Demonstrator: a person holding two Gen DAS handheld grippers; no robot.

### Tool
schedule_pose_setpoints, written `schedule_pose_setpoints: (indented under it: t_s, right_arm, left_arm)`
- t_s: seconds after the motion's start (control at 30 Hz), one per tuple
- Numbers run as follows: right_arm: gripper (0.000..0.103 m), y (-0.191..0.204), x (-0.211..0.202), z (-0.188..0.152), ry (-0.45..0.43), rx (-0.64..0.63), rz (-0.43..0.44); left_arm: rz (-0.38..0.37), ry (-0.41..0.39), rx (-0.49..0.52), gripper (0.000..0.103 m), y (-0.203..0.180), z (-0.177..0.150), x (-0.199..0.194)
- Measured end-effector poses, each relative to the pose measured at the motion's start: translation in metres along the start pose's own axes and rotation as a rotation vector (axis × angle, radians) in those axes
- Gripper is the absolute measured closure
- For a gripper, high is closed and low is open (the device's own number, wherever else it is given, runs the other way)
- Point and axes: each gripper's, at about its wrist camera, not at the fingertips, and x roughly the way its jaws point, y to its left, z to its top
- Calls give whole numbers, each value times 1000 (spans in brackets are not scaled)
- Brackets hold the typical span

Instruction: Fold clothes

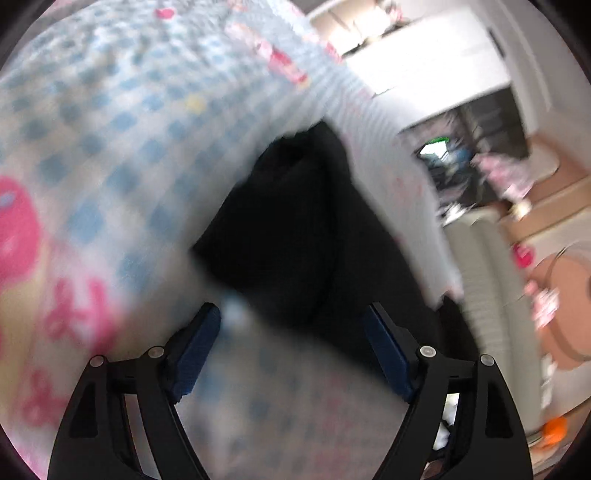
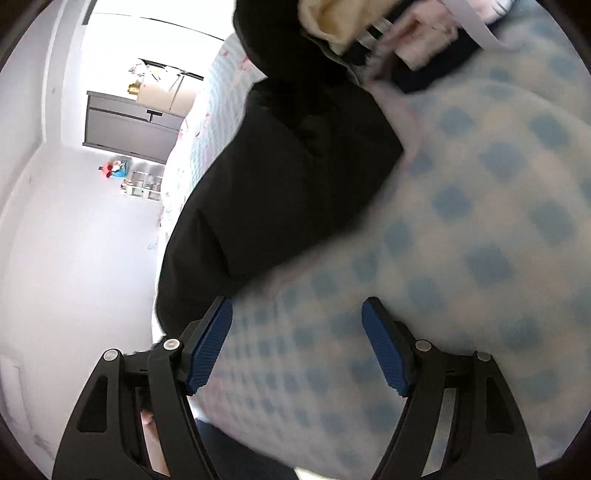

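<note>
A black garment (image 1: 288, 221) lies on a bed with a blue-and-white checked cover (image 1: 122, 122). My left gripper (image 1: 293, 314) hovers just short of the garment's near edge, its blue pads spread wide with nothing between them. In the right wrist view the same black garment (image 2: 280, 184) stretches along the bed's left edge. My right gripper (image 2: 297, 310) stands open over the checked cover (image 2: 461, 240), its left fingertip close beside the garment's near end; nothing is pinched. Both views are blurred.
A heap of other clothes, cream, pink and dark (image 2: 369, 33), lies at the far end of the bed. A white floor (image 2: 74, 240) and a grey cabinet (image 2: 129, 125) lie left of the bed. Shelves and clutter (image 1: 480, 147) stand beyond the bed's edge.
</note>
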Motion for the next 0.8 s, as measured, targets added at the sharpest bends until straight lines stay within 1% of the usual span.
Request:
schedule_pose_setpoints:
  t_s: [0.03,0.13,0.17,0.2,0.23,0.27,0.3,0.33,0.37,0.4,0.43,0.47,0.5,0.53,0.57,0.6,0.67,0.73,0.8]
  right_arm:
    - [17,4,2,0,-20,10,29]
    - [10,8,6,5,-123,63,65]
    - [8,9,10,10,-151,86,71]
    - [4,8,14,15,-174,112,76]
    - [2,0,-9,34,-189,132,79]
    - [2,-4,-18,40,-200,137,66]
    - [2,-4,-23,16,-207,125,43]
    - [4,-3,-20,8,-211,98,7]
    - [7,18,14,6,-209,64,-42]
    - [22,33,29,5,-205,21,-82]
    - [40,43,32,4,-200,-25,-116]
    - [47,57,31,3,-206,-91,-156]
    - [62,71,27,-1,-211,-163,-203]
    - [71,85,23,-6,-215,-234,-250]
    - [73,100,18,-10,-219,-305,-298]
    - [76,109,9,-18,-225,-339,-303]
    - [79,120,-15,-37,-239,-365,-274]
    - [79,117,-41,-62,-249,-366,-252]
    - [78,99,-50,-86,-209,-351,-268]
  left_arm:
    - [-17,-21,-48,21,5,6,2]
    - [-80,-62,-170,18,20,19,17]
    - [-88,-73,-190,17,22,22,22]
    - [-62,-78,-172,16,18,24,28]
    - [-17,-81,-137,16,12,26,35]
    - [27,-83,-102,16,6,29,43]
    - [72,-86,-67,18,0,31,50]
    - [116,-89,-32,28,-6,33,57]
    - [146,-93,18,42,-17,35,58]
    - [165,-99,77,48,-30,37,53]
    - [185,-104,137,58,-43,39,48]
    - [204,-110,197,66,-56,41,43]
    - [210,-110,246,69,-68,41,36]
    - [207,-107,287,76,-79,39,27]
    - [205,-100,313,81,-85,37,20]
    - [198,-92,324,81,-89,32,10]
    - [154,-87,320,82,-89,11,-23]
    - [128,-78,311,82,-76,-9,-47]
    - [120,-38,287,77,-52,-28,-57]
